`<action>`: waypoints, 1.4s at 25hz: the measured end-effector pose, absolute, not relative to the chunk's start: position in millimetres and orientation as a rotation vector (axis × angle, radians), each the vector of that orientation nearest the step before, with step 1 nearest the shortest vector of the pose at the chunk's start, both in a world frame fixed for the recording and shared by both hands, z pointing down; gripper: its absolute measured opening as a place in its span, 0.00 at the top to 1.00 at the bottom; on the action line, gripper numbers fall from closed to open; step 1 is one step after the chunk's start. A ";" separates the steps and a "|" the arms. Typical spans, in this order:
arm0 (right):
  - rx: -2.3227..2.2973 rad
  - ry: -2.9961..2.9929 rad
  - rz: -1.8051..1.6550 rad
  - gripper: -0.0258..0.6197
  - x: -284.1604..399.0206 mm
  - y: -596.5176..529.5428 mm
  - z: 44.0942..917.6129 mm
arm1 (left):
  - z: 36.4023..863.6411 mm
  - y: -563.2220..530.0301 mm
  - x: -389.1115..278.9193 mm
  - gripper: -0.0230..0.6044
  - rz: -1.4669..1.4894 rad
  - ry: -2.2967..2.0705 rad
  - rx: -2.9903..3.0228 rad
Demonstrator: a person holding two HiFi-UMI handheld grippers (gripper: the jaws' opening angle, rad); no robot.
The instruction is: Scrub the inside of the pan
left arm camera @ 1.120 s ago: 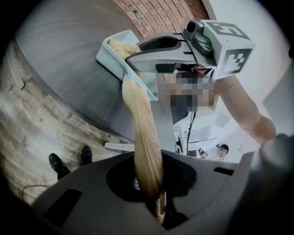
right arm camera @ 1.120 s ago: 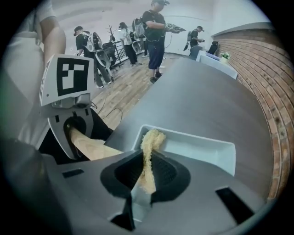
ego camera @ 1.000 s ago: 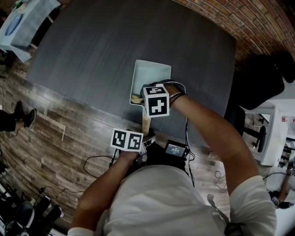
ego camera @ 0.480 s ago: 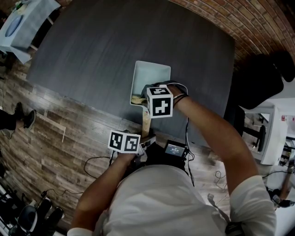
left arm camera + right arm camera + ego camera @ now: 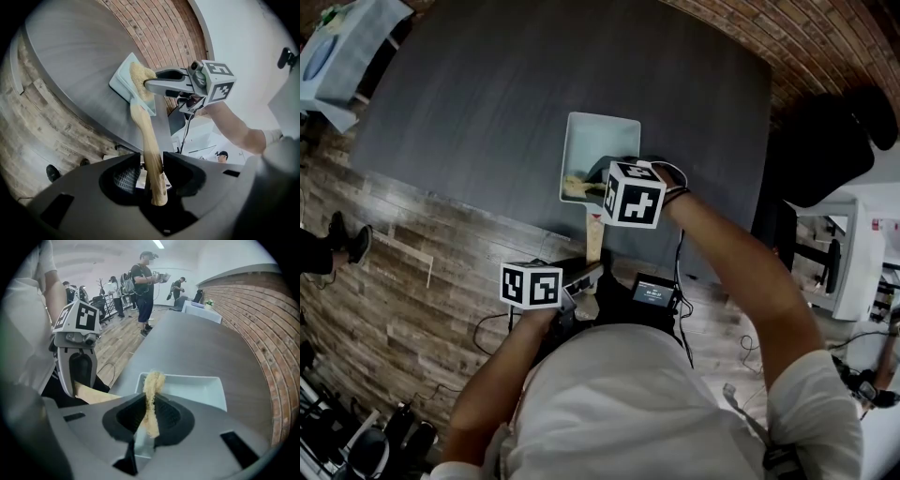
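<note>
Pale grey-blue rectangular pan [image 5: 600,141] sat on the dark grey table [image 5: 506,84], close to the near edge; its light wooden handle [image 5: 146,133] ran back toward the person and overhung that edge; left gripper [image 5: 151,161] was low and near level in front of the person, its jaws just having been opening; the handle's butt end lay between them, the pads slack about it rather than pressing; right gripper [image 5: 150,401] pointed steeply down over the handle end of the pan, jaws clenched on a tan fibrous scrubber [image 5: 153,380], squeezed to a thin strip between the pads; the scrubber's free end reached down inside the pan at that end; red brick wall [image 5: 825,47] beyond the table; wood-plank floor [image 5: 384,253] on the near side.
</note>
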State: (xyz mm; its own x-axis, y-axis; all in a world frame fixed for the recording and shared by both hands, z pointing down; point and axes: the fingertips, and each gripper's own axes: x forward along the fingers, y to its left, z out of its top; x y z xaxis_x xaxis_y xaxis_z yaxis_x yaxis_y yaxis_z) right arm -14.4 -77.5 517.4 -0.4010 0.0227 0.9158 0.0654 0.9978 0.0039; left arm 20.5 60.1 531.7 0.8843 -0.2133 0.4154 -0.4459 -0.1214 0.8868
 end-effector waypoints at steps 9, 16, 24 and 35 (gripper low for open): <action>0.231 -2.076 0.089 0.88 0.6 -91.6 500.5 | 512.8 44.9 -12.8 0.73 0.100 -0.604 1.741; 0.525 -2.173 0.263 0.87 10.6 -105.0 480.5 | 485.6 33.1 -46.3 0.73 0.008 -0.641 1.802; 0.843 -2.243 0.405 0.87 25.5 -108.5 450.1 | 451.8 29.6 -90.8 0.80 -0.088 -0.682 1.874; 1.179 -2.334 0.580 0.87 33.1 -74.3 410.4 | 408.0 34.5 -134.1 0.95 -0.181 -0.653 1.983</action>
